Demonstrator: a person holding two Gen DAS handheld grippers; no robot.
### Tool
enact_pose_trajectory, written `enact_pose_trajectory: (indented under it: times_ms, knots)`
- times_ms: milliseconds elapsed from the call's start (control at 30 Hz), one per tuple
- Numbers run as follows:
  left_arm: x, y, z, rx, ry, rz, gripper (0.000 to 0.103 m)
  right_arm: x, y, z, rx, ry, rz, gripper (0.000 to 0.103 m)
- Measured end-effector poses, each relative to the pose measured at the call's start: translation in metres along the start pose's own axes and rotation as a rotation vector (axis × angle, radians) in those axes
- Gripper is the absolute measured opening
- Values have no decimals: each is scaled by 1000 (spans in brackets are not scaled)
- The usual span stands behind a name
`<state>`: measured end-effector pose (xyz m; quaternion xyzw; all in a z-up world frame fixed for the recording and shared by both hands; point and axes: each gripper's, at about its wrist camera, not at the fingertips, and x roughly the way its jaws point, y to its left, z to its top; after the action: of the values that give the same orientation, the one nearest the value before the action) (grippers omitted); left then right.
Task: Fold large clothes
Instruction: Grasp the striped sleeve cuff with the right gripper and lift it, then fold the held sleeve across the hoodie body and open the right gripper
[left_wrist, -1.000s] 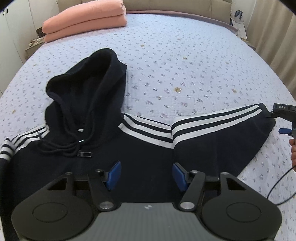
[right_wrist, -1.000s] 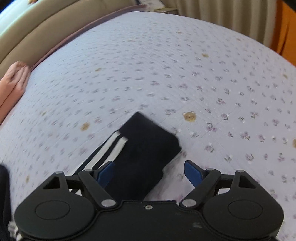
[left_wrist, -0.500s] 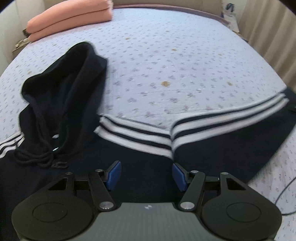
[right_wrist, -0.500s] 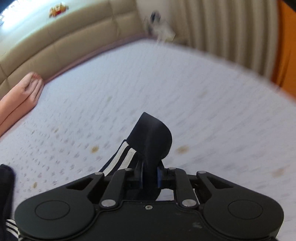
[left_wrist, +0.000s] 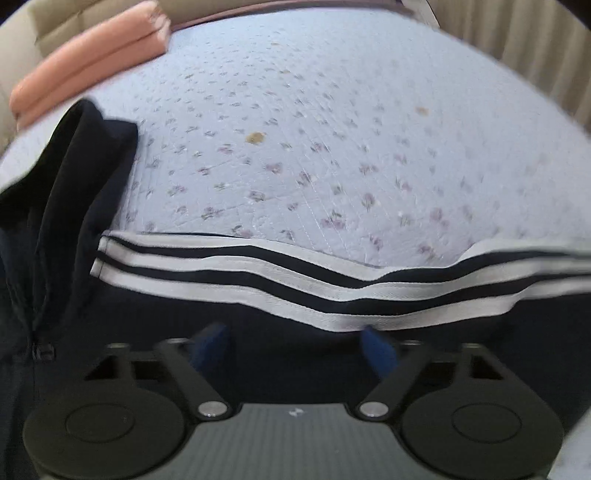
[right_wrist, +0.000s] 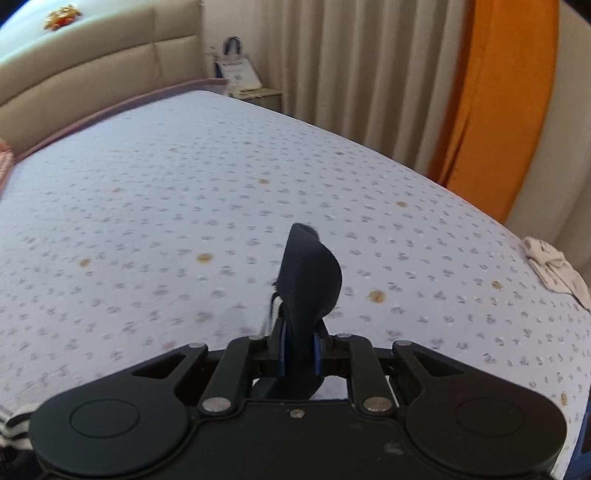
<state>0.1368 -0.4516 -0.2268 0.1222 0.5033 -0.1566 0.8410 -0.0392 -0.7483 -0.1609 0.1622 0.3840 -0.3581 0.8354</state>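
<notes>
A black hoodie (left_wrist: 258, 332) with white stripes lies on the flowered bed sheet (left_wrist: 332, 147). Its hood (left_wrist: 74, 177) is at the left and its striped sleeve (left_wrist: 480, 291) runs off to the right. My left gripper (left_wrist: 295, 349) is open, low over the shoulder just below the stripes. My right gripper (right_wrist: 298, 349) is shut on the sleeve cuff (right_wrist: 310, 280), which stands up between the blue pads, lifted off the sheet (right_wrist: 221, 184).
Folded pink bedding (left_wrist: 88, 62) lies at the bed's far left. A beige headboard (right_wrist: 92, 70), curtains (right_wrist: 369, 74) and an orange drape (right_wrist: 498, 103) border the bed. A small white cloth (right_wrist: 554, 269) lies at the right edge.
My right gripper has closed on the sleeve cuff and lifted it off the bed. My left gripper has moved down and forward toward the striped shoulder, staying open.
</notes>
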Motion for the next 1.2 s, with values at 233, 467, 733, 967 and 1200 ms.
enact_pose_trajectory:
  times_ms: [233, 467, 733, 967, 1200]
  knots:
    - [-58, 95, -25, -163, -59, 38, 67, -52, 58, -14, -85, -18, 149, 18]
    - [-93, 214, -78, -275, -56, 118, 67, -111, 189, -60, -210, -10, 387, 19]
    - [-133, 336, -132, -415, -109, 135, 66, -171, 362, -123, -284, 19, 681, 19]
    - [-151, 415, -169, -511, -127, 188, 66, -204, 475, -183, -314, 87, 865, 21]
    - [-155, 476, -202, -613, -121, 186, 66, -203, 525, -244, -518, 272, 946, 73]
